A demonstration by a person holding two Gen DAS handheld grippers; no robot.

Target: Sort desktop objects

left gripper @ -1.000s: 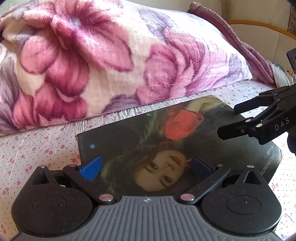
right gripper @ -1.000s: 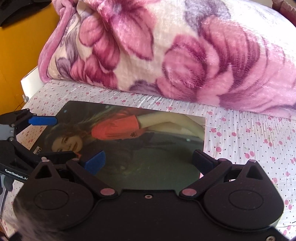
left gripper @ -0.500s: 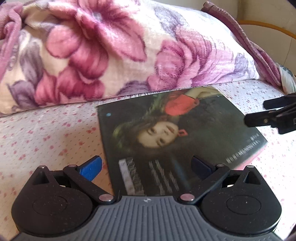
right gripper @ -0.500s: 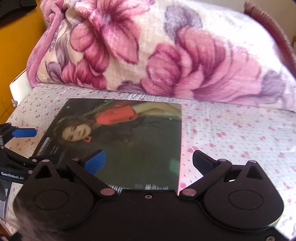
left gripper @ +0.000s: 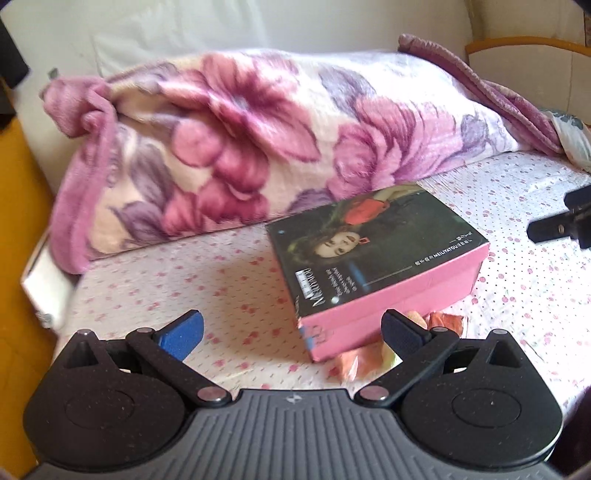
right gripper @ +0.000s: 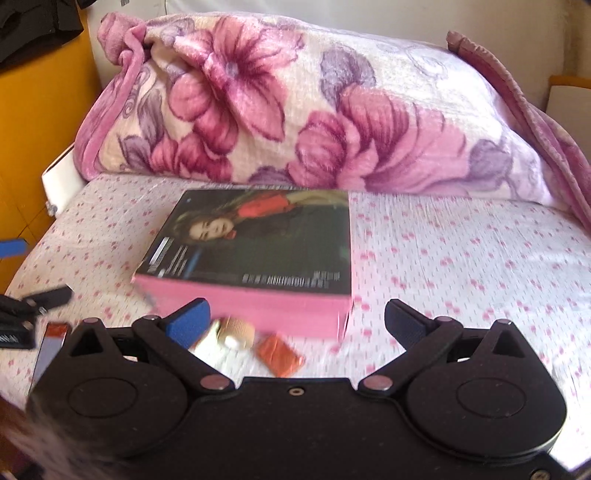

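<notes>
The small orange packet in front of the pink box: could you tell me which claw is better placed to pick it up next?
Right, probably. The orange packet lies between the right claw fingers, open. The left claw faces the pink box corner.

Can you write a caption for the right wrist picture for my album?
Open right hand-held gripper facing a pink box beside a flowery blanket.

A white bed sheet printed with small pink dots covers the bed surface, and a thick plush blanket with large magenta and purple flowers lies bunched along its far edge. Behind the blanket stands a cream padded headboard, with an orange wooden panel at the left edge of the bed. Bright daylight falls across the sheet and the blanket.
</notes>
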